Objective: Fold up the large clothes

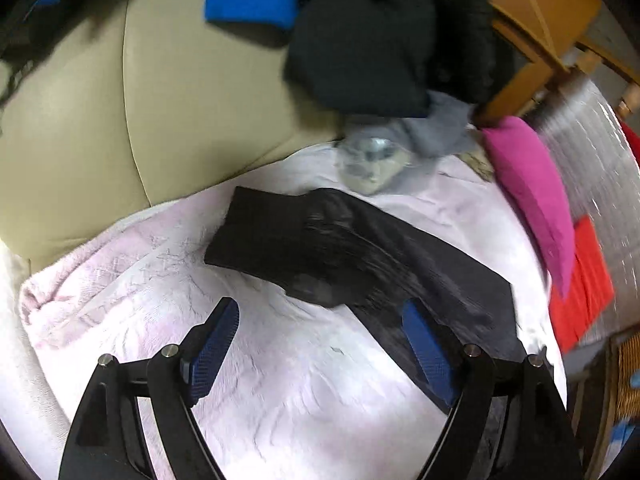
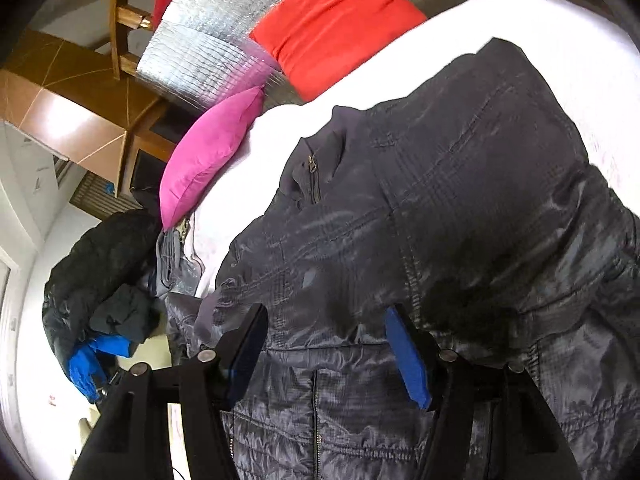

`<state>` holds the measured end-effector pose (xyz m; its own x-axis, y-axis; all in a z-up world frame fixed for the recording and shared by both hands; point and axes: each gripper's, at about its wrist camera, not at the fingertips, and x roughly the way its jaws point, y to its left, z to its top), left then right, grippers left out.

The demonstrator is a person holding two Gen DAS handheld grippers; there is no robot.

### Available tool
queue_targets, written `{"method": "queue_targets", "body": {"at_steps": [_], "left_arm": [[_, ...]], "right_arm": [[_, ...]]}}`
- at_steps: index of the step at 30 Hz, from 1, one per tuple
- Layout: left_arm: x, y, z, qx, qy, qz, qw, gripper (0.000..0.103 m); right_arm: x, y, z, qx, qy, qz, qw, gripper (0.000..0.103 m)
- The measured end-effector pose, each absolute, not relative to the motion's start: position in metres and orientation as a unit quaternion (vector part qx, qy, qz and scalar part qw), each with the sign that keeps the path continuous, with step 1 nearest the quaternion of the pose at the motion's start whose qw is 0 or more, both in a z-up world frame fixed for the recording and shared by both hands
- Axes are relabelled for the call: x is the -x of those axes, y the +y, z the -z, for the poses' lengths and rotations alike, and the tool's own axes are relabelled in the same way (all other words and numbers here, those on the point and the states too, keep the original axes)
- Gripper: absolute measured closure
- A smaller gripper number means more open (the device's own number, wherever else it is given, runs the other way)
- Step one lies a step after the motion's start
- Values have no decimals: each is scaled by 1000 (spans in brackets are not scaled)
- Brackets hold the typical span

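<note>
While both jaws gape empty, left gripper [image 1: 320,344], right gripper [image 2: 326,354], dark jacket [image 2: 460,200] on pale blanket [image 1: 300,380]

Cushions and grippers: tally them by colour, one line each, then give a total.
Pink cushion: 1
Red cushion: 1
Black grippers with blue pads: 2, the left gripper and the right gripper, both open
Total: 4

Left claw [image 1: 320,340] and right claw [image 2: 326,344] both gape wide (blue pads facing inward), gripping nothing.
</note>
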<state>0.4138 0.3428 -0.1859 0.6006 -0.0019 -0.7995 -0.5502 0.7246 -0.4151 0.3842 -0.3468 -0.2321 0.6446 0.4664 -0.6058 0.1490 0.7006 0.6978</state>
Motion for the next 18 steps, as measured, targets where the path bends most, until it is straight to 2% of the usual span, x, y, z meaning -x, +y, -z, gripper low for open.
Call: {"method": "queue_targets", "body": {"at_steps": [8, 13, 14, 15, 17, 18], "left_arm": [[-454, 366, 243, 393, 420, -191, 796, 19], [-471, 376, 262, 432, 384, -204, 790, 21], [-473, 377, 262, 428, 375, -210, 795, 34], [-475, 377, 260, 420, 370, -217, 799, 42], [-483, 379, 260, 397, 371, -226, 808, 73], [-486, 380, 259, 387, 371, -230, 812, 78]], "right_arm": [[-391, -342, 229, -353, 400, -93, 841, 38], [-398, -342, 236, -348, 405, -81, 842, 38], [-400, -341, 238, -344, 408, -79, 842, 38], [-402, -339, 240, -340, 411, -77, 842, 38], [-404, -336, 243, -333, 416, -74, 843, 38], [-405, -335, 244, -328, 418, -73, 844, 38]]}}
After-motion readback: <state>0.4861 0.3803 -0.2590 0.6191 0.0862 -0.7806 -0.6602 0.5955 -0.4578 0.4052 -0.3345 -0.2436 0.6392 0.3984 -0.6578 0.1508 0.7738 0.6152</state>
